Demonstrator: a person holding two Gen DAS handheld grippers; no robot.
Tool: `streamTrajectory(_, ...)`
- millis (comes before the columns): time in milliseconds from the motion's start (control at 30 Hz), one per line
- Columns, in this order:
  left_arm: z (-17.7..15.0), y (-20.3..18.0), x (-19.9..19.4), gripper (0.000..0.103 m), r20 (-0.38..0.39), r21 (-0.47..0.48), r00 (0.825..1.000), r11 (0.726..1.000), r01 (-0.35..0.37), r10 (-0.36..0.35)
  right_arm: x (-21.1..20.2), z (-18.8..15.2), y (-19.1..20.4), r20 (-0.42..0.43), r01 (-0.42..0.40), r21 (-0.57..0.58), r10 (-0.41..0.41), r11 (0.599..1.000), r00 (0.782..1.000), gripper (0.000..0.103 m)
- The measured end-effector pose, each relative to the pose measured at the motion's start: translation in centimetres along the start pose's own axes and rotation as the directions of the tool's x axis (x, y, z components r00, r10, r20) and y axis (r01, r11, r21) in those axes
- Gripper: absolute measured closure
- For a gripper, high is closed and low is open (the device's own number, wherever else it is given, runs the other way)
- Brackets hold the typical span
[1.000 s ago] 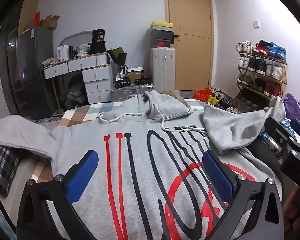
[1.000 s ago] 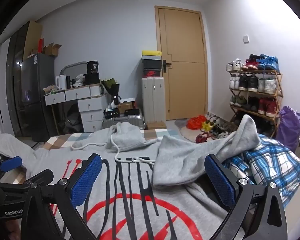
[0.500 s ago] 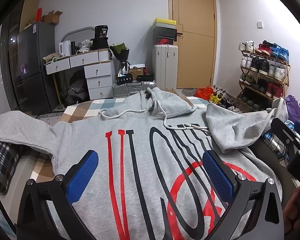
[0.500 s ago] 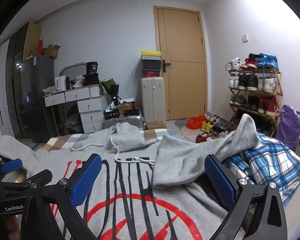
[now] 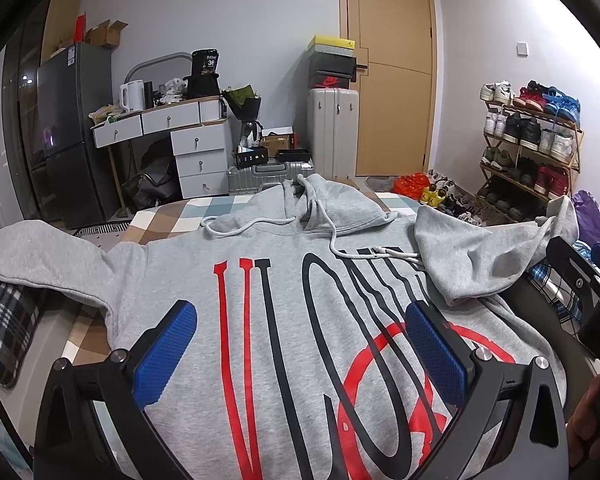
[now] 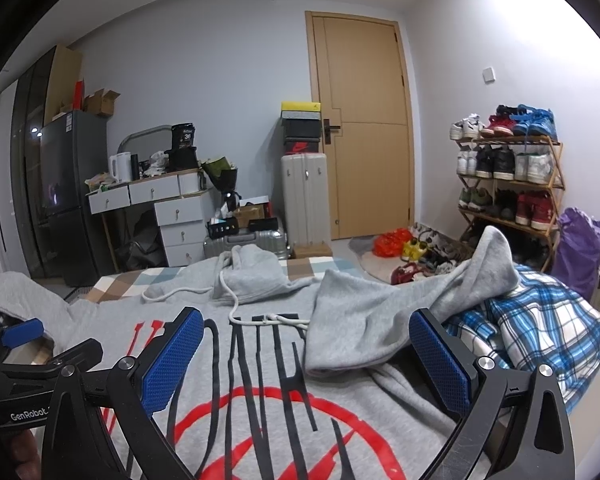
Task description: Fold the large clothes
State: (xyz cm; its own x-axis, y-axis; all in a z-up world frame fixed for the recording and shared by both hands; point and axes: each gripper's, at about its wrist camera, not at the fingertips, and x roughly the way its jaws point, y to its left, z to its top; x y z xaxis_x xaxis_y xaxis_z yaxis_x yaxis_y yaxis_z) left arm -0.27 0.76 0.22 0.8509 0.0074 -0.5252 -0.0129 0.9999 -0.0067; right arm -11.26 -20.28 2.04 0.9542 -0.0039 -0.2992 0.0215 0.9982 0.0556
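A grey hoodie [image 5: 300, 340] [image 6: 260, 380] with red and black print lies front-up on the bed, hood [image 5: 328, 208] [image 6: 252, 272] at the far end. Its right sleeve [image 5: 472, 260] [image 6: 380, 320] is folded inward over the chest; the left sleeve [image 5: 40, 256] stretches out flat to the left. My left gripper [image 5: 300, 340] hovers open above the chest print, nothing between its blue pads. My right gripper [image 6: 306, 356] hovers open over the lower right part, near the folded sleeve. Each gripper shows at the edge of the other's view.
A blue plaid cloth [image 6: 540, 340] is bunched at the bed's right side and a dark plaid pillow [image 5: 4, 328] at its left. Beyond the bed stand a desk with drawers [image 5: 180, 140], suitcases [image 5: 332, 132], a door [image 5: 388, 80] and a shoe rack [image 5: 532, 148].
Both grippers have stayed open; the left view has tilted up and drawn back slightly over the hoodie. The hoodie itself lies as before.
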Motion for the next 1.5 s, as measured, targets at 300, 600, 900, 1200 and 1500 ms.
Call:
streamTrajectory(300, -0.16, 0.00, 0.08, 0.001, -0.006, 0.002, 1.000, 1.000, 0.001, -0.001, -0.01, -0.09, 0.06, 0.000, 0.002, 0.000, -0.002, 1.000, 1.000, 0.000)
streamTrajectory(600, -0.20, -0.07, 0.15, 0.001, -0.008, 0.006, 1.000, 1.000, 0.000, 0.000, 0.16, -0.26, -0.03, -0.008, 0.007, 0.009, -0.007, 1.000, 1.000, 0.000)
streamTrajectory(900, -0.23, 0.28, 0.16, 0.001, -0.013, 0.001, 1.000, 1.000, 0.000, 0.000, 0.30, -0.37, 0.25, -0.003, 0.012, -0.018, -0.012, 1.000, 1.000, 0.000)
streamTrajectory(1200, -0.08, 0.42, 0.19, 0.001, -0.015, 0.005, 1.000, 1.000, -0.003, 0.003, 0.40, -0.53, 0.29, -0.004, 0.015, -0.017, -0.015, 1.000, 1.000, 0.000)
streamTrajectory(1500, -0.10, 0.56, 0.49, 0.001, -0.029, 0.006, 1.000, 1.000, -0.001, 0.001, 0.61, -0.54, 0.27, -0.015, 0.017, -0.022, -0.018, 1.000, 1.000, 0.000)
